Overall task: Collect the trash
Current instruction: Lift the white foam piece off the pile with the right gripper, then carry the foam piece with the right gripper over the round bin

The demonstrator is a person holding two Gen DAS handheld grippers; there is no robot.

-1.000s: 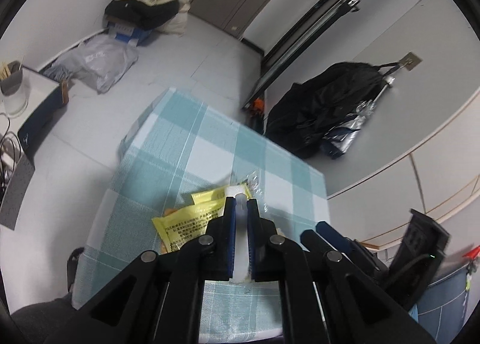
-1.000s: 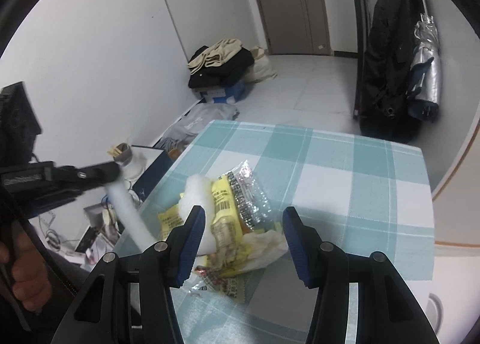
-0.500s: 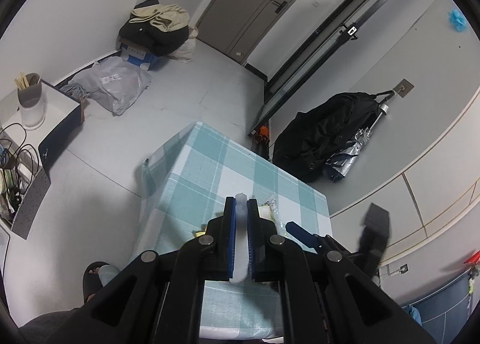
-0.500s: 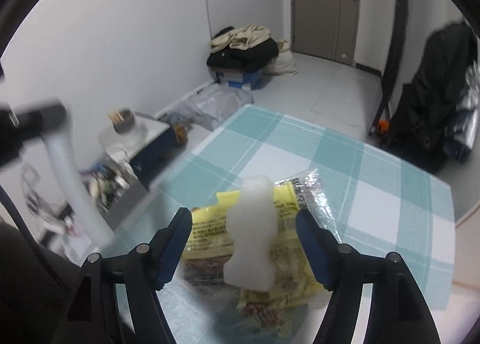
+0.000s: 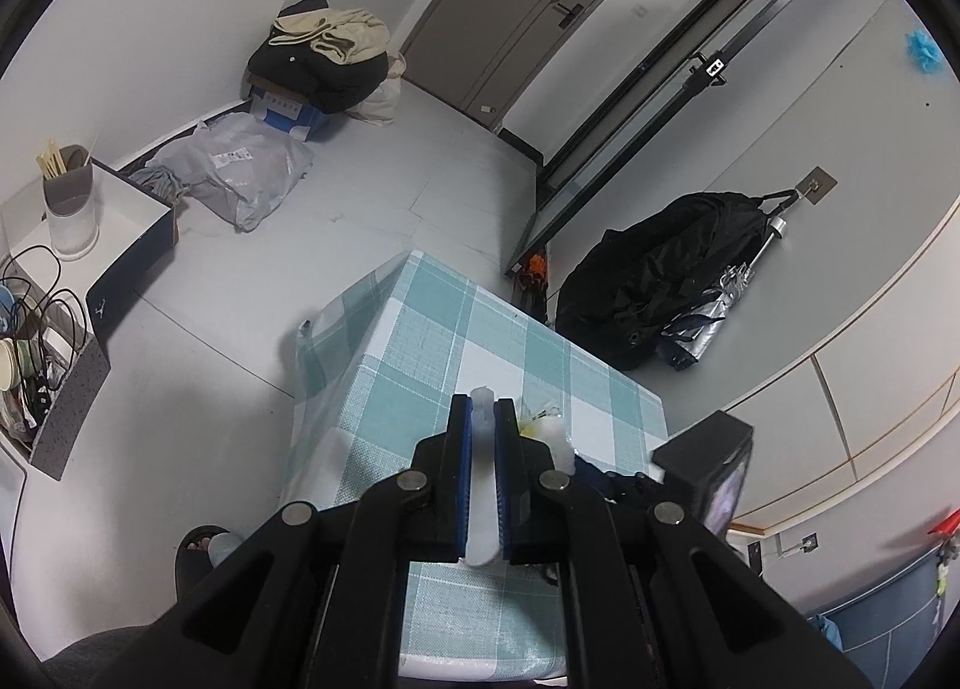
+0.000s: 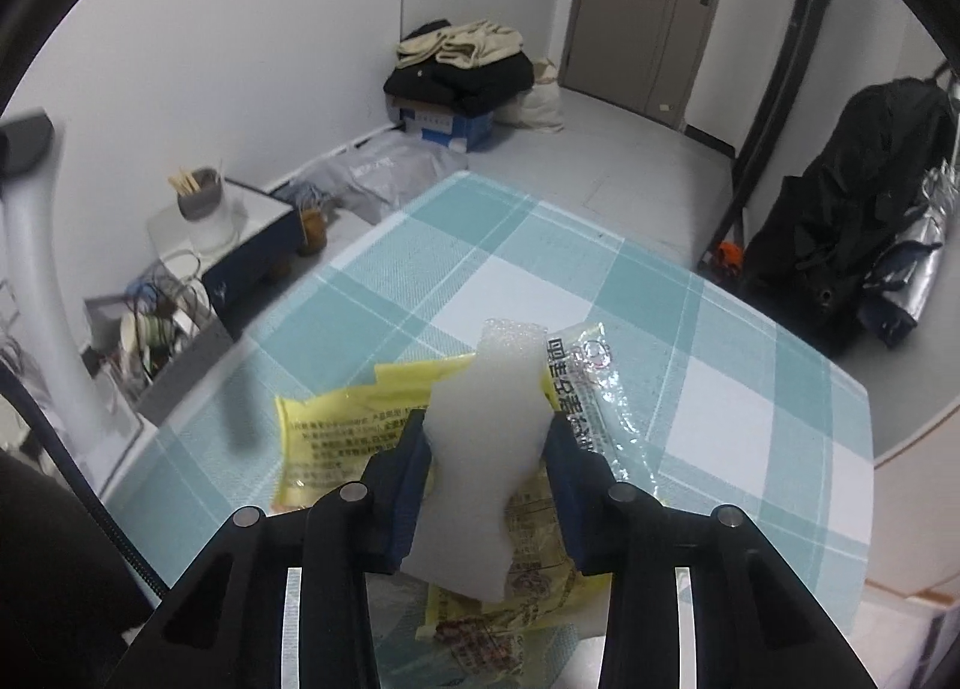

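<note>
checked tablecloth (image 6: pixel 630 293) under yellow wrappers (image 6: pixel 336 431). white foam piece (image 6: pixel 486 449) between right gripper (image 6: pixel 489 443) jaws, closing, pads touching its sides, over wrappers. left gripper (image 5: pixel 483 419) clamped tight on white foam strip (image 5: pixel 482 485), above table edge.

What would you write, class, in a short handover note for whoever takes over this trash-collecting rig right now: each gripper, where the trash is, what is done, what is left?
Left gripper: shut on a white strip, held above the checked table.
Right gripper: jaws closing on the white foam piece, which sits between the pads.
Still on the table: yellow wrappers, a clear wrapper.
Done: foam nearly gripped.
Left: lift the foam, gather the wrappers. No bin is in view.
</note>
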